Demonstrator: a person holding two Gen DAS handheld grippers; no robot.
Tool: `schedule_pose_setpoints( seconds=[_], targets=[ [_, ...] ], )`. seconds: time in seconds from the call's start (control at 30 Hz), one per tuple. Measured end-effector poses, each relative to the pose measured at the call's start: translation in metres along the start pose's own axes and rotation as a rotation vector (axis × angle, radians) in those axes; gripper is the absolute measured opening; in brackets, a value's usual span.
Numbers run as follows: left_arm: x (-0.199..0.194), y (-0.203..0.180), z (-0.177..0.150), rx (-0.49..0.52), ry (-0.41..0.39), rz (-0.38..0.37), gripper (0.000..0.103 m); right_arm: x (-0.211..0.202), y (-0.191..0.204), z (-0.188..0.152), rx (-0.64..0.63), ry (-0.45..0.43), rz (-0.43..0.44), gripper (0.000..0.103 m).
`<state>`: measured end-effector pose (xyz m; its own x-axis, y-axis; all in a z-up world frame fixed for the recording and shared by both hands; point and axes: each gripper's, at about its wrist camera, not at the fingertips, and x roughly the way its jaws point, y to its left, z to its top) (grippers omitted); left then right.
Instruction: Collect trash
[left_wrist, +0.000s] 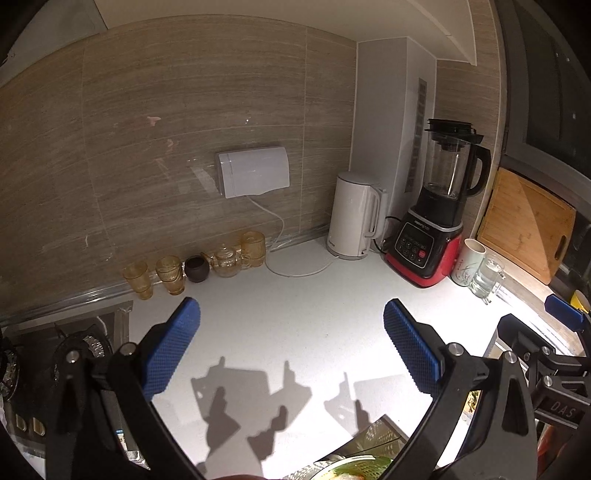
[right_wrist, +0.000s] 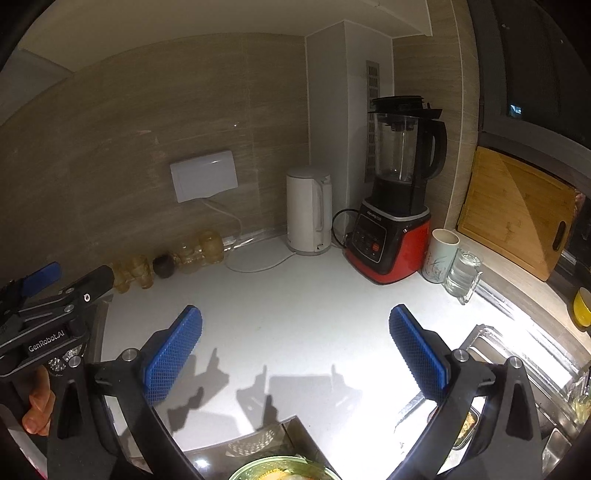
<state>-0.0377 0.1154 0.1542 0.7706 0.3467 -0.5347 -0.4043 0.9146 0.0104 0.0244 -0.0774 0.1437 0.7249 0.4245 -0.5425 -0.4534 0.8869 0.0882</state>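
While both grippers are hovering over the white countertop (left_wrist: 295, 314), we are finding the left gripper (left_wrist: 291, 347) spread wide, gripping nothing, and the right gripper (right_wrist: 295, 350) likewise. A bowl of food scraps (right_wrist: 280, 469) is sitting at the near edge, below both.

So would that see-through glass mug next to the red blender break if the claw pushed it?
Probably. The clear glass mug looks hard and fragile, likely slippery. It stands close beside the white ceramic cup, so a push might knock them together.
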Motion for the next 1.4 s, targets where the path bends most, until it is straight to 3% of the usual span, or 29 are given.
schedule_pose_setpoints(
  seconds=[1.4],
  targets=[
    [0.015,-0.018,0.003,0.02,0.024,-0.006,0.095,0.014,-0.009,0.003,0.012,0.016,0.0,0.101]
  ],
)
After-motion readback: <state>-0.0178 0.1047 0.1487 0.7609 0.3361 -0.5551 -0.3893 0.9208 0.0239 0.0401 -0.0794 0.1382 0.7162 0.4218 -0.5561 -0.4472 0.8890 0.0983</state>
